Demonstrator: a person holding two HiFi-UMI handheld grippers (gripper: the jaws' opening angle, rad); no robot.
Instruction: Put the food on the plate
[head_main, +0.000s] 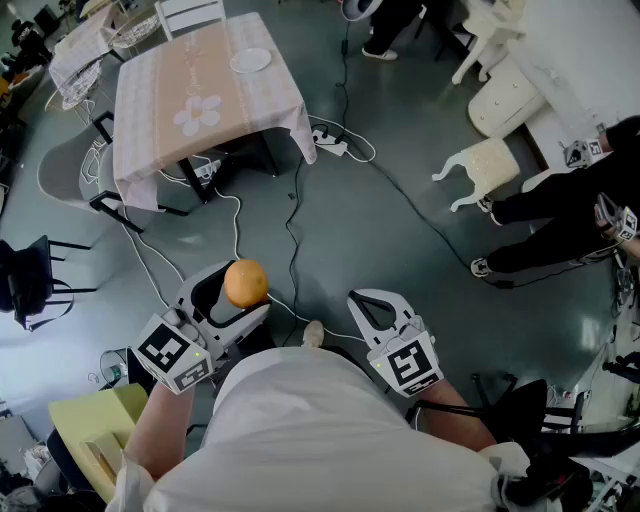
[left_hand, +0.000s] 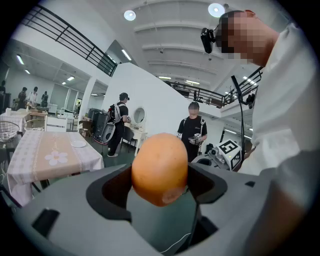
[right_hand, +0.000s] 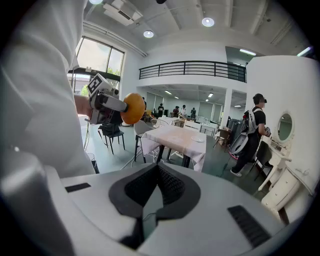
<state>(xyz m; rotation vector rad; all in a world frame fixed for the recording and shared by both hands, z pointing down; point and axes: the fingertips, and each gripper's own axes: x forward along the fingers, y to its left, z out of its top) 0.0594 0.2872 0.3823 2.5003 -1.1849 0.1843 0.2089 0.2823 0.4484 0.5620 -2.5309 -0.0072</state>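
Observation:
A round orange fruit (head_main: 245, 283) (left_hand: 160, 167) sits between the jaws of my left gripper (head_main: 238, 296) (left_hand: 160, 187), which is shut on it and held in the air in front of my body. The right gripper view also catches the orange fruit (right_hand: 133, 108) and the left gripper (right_hand: 106, 102) at its left. My right gripper (head_main: 366, 300) (right_hand: 156, 186) is shut with nothing between its pads. A small white plate (head_main: 251, 60) (left_hand: 78, 144) (right_hand: 200, 139) lies on the far table (head_main: 200, 100) (right_hand: 175, 140), which has a pale checked cloth with a flower print.
Black and white cables (head_main: 294, 225) and a power strip (head_main: 330, 144) lie on the grey floor between me and the table. White chairs (head_main: 482, 165) and a person (head_main: 560, 225) are at the right. A black chair (head_main: 30, 282) stands at the left.

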